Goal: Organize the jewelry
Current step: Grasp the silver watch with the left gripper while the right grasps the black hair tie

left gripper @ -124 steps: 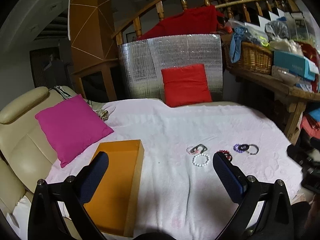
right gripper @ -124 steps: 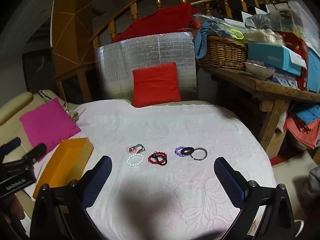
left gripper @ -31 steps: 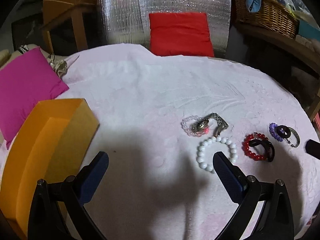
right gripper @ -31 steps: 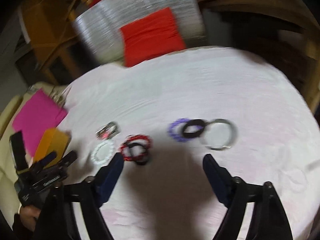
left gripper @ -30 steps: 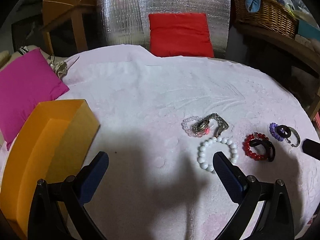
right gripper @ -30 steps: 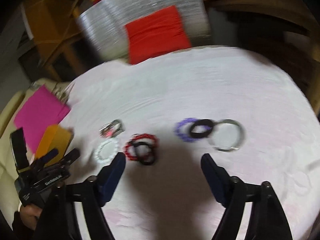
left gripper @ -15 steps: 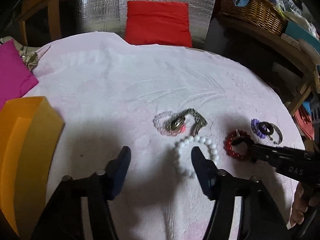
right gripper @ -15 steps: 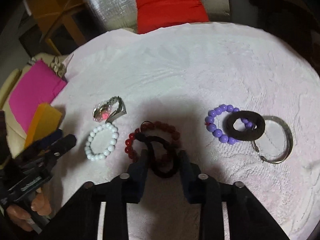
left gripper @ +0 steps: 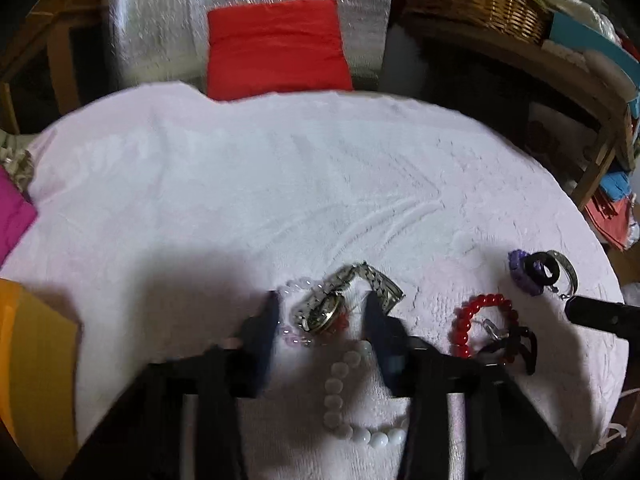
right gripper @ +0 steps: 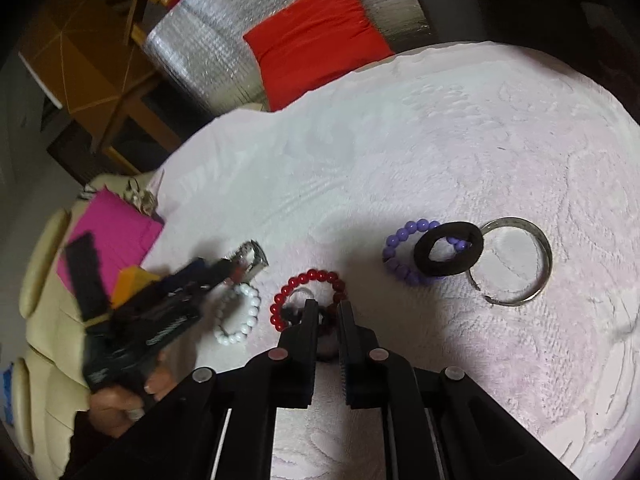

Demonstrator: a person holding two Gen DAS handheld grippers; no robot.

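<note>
Pink bedspread (left gripper: 320, 184) carries the jewelry: my left hand-held gripper (left gripper: 322, 308) straddles the watch (left gripper: 344, 296), jaws apart; the right hand-held gripper (right gripper: 328, 310) is nearly closed over the red bracelet (right gripper: 308, 280). Beads roll, so I'd pinch the strand.

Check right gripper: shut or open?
Nearly shut. Right gripper shows only a narrow gap, pinching at the red bead bracelet; firm grasp unclear.

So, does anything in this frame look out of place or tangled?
Several pieces overlap instead of lying apart. The metal watch lies on the pale pink bead bracelet. A black hair tie sits across the purple bead bracelet, beside the silver bangle. Another dark tie lies in the red bead bracelet.
</note>
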